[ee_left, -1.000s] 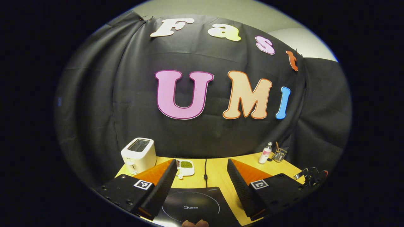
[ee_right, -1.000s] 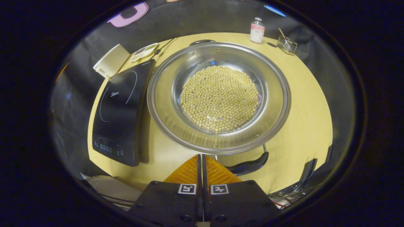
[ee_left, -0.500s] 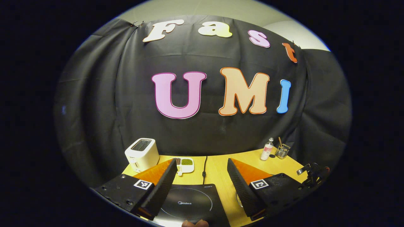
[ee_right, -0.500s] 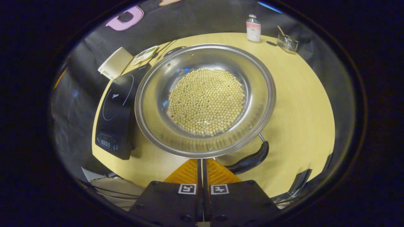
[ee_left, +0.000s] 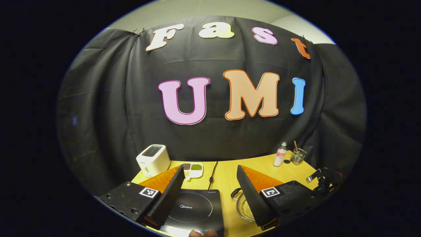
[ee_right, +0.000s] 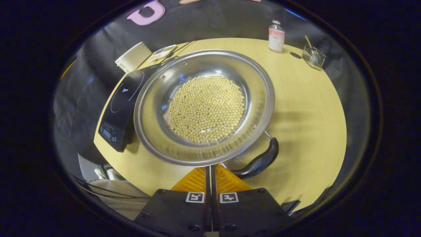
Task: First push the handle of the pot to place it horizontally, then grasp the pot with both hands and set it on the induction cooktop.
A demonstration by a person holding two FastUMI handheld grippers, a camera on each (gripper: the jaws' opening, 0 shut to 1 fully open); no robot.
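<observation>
A steel pot (ee_right: 258, 85) full of pale round beans (ee_right: 207, 108) stands on the wooden table beside the black induction cooktop (ee_right: 121, 105). Its near black handle (ee_right: 260, 161) lies slanted just right of my right gripper (ee_right: 210, 168), whose fingers are shut together with nothing between them at the pot's near rim. In the left gripper view, my left gripper (ee_left: 209, 168) hangs open above the cooktop (ee_left: 194, 210). A piece of the pot (ee_left: 242, 206) peeks out beside its right finger.
At the table's far edge stand a white toaster (ee_left: 153, 159), a divided dish of beans (ee_left: 192, 169), a small bottle (ee_left: 280, 154) and a glass holder (ee_left: 298, 156). The cooktop's cable (ee_left: 212, 171) runs back to the wall. A black clamp (ee_left: 324, 181) sits at the right edge.
In the right gripper view the pot has shifted left and its near handle has swung up to the right. The left gripper has drawn back, bringing the pot into its view.
</observation>
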